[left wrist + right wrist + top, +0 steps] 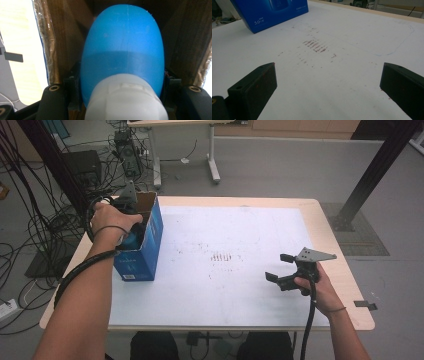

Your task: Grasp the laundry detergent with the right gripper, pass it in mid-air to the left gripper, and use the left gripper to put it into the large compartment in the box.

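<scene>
Inside the blue box (145,247) marked "5.0", left gripper (120,100) fingers clamp a blue bottle (122,55); right gripper (281,268) fingers gape wide.

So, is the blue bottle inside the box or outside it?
Inside: the left claw holds the blue bottle between the box walls.

white mat (240,285) reddish marks | tangled cables (30,227) on floor | second table (212,150)

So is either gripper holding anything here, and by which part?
The left gripper is clamped on a blue bottle inside the open blue box, jaws on the bottle's sides just above its white cap. The right gripper is open and holds nothing.
</scene>
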